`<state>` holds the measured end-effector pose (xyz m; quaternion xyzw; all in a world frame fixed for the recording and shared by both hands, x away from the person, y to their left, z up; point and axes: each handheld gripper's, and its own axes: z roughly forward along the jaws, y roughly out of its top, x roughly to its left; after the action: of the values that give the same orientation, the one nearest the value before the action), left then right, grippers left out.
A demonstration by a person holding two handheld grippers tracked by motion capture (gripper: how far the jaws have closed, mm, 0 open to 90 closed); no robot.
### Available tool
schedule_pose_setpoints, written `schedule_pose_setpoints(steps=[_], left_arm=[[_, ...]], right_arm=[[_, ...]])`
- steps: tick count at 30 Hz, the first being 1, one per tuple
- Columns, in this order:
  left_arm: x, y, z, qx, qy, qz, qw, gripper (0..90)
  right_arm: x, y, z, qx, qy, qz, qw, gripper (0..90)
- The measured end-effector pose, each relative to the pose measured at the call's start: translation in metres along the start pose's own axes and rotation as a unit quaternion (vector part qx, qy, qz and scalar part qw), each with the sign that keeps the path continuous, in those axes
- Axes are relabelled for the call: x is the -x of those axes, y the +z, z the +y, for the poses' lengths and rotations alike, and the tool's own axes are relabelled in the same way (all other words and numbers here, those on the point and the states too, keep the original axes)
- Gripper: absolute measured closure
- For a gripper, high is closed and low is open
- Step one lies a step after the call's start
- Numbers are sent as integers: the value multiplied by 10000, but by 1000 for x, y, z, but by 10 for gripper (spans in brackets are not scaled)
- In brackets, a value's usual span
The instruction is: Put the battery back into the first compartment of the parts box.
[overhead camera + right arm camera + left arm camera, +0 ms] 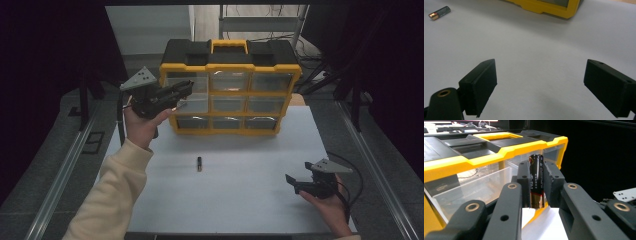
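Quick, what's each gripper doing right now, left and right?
Left gripper: closed on a black cylindrical battery with a copper-coloured end.
Right gripper: open, holding nothing, above the white table.

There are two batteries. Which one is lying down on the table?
The battery alone on the white table, in front of the yellow drawer box, is lying flat. The other battery is off the table, clamped between the left gripper jaws.
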<state>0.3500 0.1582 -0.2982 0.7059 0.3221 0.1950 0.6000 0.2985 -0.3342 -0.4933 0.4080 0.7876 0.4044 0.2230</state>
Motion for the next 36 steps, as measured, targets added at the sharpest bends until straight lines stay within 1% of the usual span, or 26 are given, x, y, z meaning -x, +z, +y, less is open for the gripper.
schedule_pose_setpoints(steps=[6,9,14,23,26,30,31,32,33,34,35,36], left_arm=[[-4,6,7,-19,-29,84,10000,774],[-5,9,10,-49,-13,165,9999,774],[-9,14,14,-78,-52,285,9996,774],[-13,26,17,-182,-54,480,9987,773],[-14,27,16,-191,-65,503,9985,772],[-15,30,14,-227,-33,541,9983,768],[-15,31,14,-201,-21,537,9984,761],[-14,31,13,-140,4,540,9984,727],[-14,31,13,-92,50,550,9984,658],[-13,32,14,-78,74,566,9983,568],[-12,32,14,-80,100,575,9983,497],[-11,31,14,-87,121,573,9982,452]], right_arm=[[0,0,0,-1,2,3,10000,119],[0,0,0,-2,1,4,10000,119],[-1,0,0,-9,3,14,10000,120],[0,0,0,-11,7,15,10000,120],[0,0,0,-19,6,7,10000,120],[0,0,0,-17,4,18,10000,120],[0,0,0,-18,1,18,10000,120],[0,0,0,-18,-1,19,10000,120],[0,0,0,-20,-1,19,10000,120],[0,0,0,-20,0,19,10000,120],[0,0,0,-20,1,18,10000,120],[0,0,0,-22,4,18,10000,120]])
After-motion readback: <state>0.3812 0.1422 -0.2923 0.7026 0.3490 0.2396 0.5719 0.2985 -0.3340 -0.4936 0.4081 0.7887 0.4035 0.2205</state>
